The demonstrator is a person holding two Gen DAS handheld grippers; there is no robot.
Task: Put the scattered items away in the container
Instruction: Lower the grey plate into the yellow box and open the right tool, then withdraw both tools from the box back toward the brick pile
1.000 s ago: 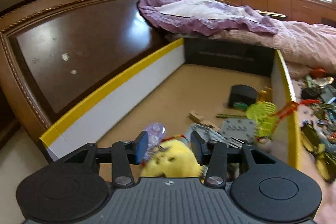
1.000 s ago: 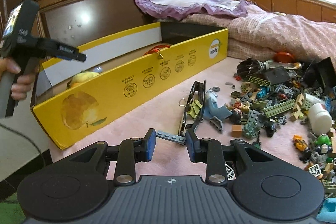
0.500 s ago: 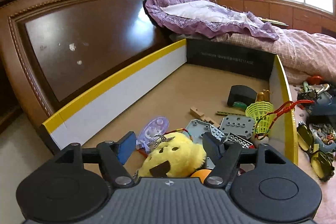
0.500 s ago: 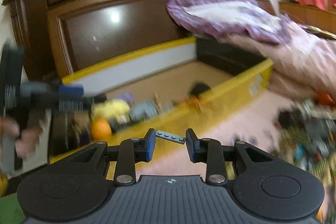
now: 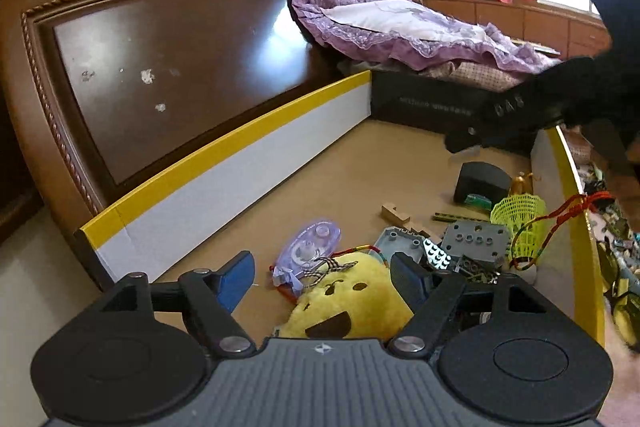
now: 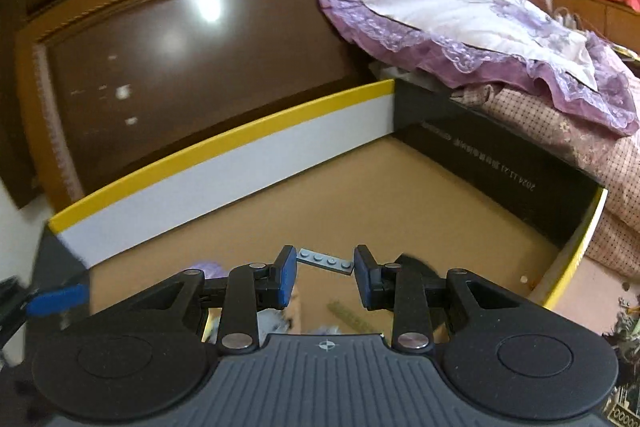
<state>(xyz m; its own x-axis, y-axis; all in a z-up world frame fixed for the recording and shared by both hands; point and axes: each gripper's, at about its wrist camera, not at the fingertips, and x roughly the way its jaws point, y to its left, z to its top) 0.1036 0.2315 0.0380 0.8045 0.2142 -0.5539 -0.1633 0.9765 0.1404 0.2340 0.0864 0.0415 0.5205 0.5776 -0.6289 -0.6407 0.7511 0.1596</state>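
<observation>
Now the left hand-held gripper (image 5: 322,273) stands released, its jaws having just swung wide above the yellow plush toy (image 5: 348,301), which lies free in the box (image 5: 224,163) at the lower centre of the frame. That piece is delivered. The right hand-held gripper (image 6: 325,273), a second ago out over the bed, has come above the box floor; its jaws have just been opening, and the grey brick plate (image 6: 326,261) sits tilted between them, barely pinched, about to fall. Around the toy lie a purple tape dispenser (image 5: 310,247), grey plates (image 5: 474,241) and a yellow-green shuttlecock (image 5: 520,223); nothing blocks the drop.
</observation>
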